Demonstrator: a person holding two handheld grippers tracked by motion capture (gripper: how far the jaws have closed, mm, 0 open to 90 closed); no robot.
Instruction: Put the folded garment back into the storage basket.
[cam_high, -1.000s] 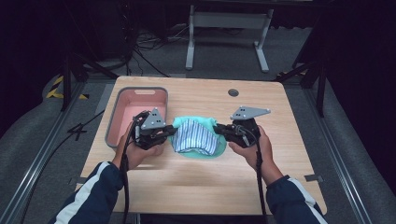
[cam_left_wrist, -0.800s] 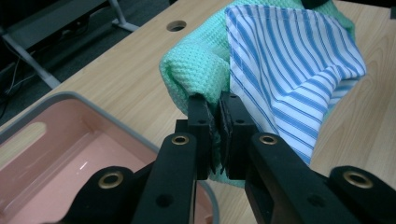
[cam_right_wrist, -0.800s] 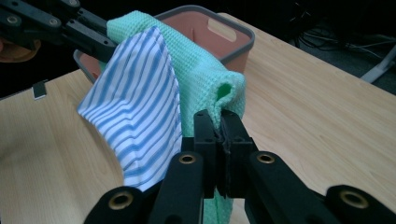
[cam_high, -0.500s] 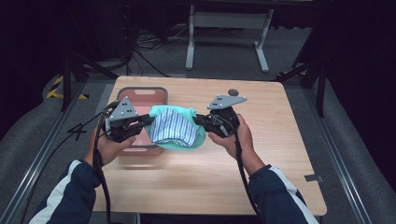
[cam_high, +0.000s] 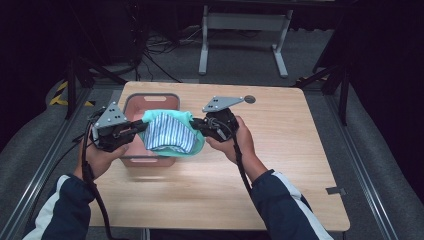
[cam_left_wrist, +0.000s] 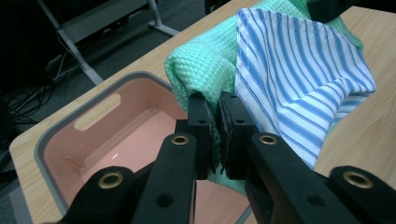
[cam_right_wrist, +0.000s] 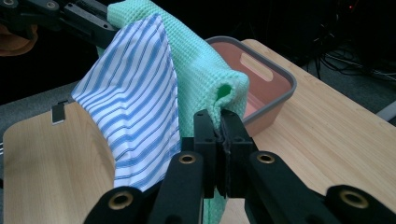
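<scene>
Left tool (cam_high: 136, 128) and right tool (cam_high: 199, 123) are each clamped on an opposite edge of a folded cloth bundle (cam_high: 170, 132), a green waffle-weave towel (cam_left_wrist: 203, 70) wrapped around a blue-striped cloth (cam_left_wrist: 299, 79), held in the air over the pink bin (cam_high: 150, 102) near the table's (cam_high: 290, 150) far left corner. The bundle looks light, soft and limp, sagging between the grips, so pinching both layers at the folded edges should keep the striped piece from slipping out.
</scene>
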